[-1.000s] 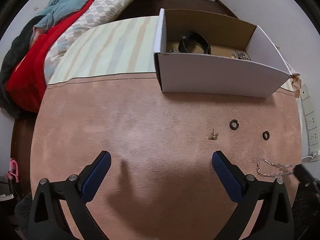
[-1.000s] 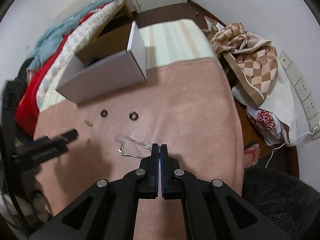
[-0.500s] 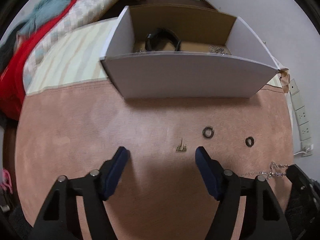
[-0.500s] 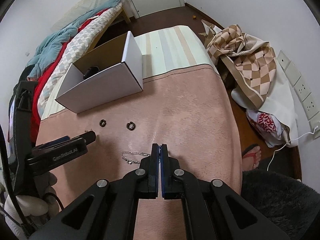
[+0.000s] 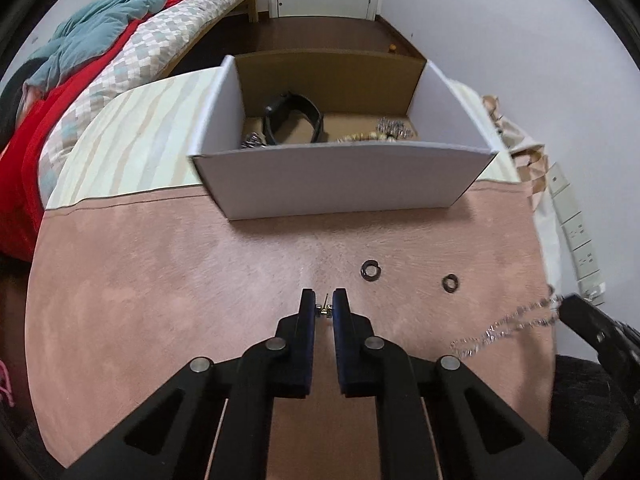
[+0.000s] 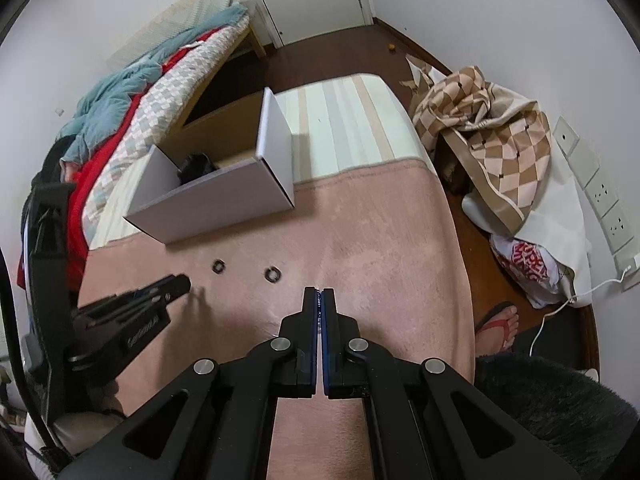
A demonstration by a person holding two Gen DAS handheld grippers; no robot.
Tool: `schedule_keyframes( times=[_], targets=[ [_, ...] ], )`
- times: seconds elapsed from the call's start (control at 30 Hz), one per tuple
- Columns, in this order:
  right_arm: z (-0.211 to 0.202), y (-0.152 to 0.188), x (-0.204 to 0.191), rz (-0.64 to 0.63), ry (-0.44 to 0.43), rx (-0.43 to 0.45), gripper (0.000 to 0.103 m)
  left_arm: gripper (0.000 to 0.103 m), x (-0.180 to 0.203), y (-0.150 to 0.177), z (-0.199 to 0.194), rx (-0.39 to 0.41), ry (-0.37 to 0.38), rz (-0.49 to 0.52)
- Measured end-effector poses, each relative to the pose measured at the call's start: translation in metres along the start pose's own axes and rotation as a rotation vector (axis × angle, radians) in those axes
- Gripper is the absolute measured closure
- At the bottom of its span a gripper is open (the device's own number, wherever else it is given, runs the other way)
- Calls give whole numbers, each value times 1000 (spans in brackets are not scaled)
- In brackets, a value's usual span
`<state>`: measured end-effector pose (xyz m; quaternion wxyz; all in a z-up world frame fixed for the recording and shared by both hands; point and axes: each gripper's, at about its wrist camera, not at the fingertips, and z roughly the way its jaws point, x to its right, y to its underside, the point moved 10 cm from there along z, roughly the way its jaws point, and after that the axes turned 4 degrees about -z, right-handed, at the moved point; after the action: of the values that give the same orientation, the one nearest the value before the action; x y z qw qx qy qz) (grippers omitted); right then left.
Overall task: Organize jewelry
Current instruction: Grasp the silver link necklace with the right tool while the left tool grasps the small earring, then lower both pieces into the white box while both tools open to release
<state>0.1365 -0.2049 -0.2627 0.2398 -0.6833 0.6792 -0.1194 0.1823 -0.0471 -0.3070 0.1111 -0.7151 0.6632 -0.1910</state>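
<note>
1. The left gripper (image 5: 323, 305), low centre of the left wrist view, has its blue pads nearly closed around a tiny gold-coloured metal earring stud (image 5: 322, 310) lying on the pink plush blanket (image 5: 160, 304). Whether the pads already touch it I cannot tell. The stud looks very light, hard and slippery, so it should be pinched across its body, not its thin post.
2. The right gripper (image 6: 319, 304), lower centre of its own view, is pressed together on a thin silver link chain (image 5: 506, 326), which hangs limp at the right of the left view. Being light and floppy, it will likely swing and may snag.
3. Two small dark metal rings (image 5: 370, 270) (image 5: 451, 282) lie just beyond the stud, apart from each other.
4. The white open cardboard box (image 5: 344, 182) stands in the upper middle, already holding a black band (image 5: 294, 118) and beaded pieces. Its front wall is tall; both loads must clear that rim.
5. The blanket between the grippers and the box is bare.
</note>
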Motion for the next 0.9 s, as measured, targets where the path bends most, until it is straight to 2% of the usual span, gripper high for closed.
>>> schedule_keyframes(
  times=[0.3, 0.4, 0.57, 0.7, 0.9],
  targets=[
    [-41, -38, -29, -38, -83, 78, 102, 97, -29, -22, -56, 38, 59, -65],
    [-53, -55, -43, -60, -114, 97, 102, 97, -31, -39, -71, 58, 71, -61],
    [-75, -104, -69, -128, -145, 155, 102, 97, -24, -82, -92, 100, 107, -35],
    [-77, -148, -92, -195, -140, 185, 102, 97, -21, -113, -86, 97, 123, -32],
    [-28, -188, -110, -241, -125, 106, 102, 97, -30, -136, -45, 12, 128, -64]
  ],
)
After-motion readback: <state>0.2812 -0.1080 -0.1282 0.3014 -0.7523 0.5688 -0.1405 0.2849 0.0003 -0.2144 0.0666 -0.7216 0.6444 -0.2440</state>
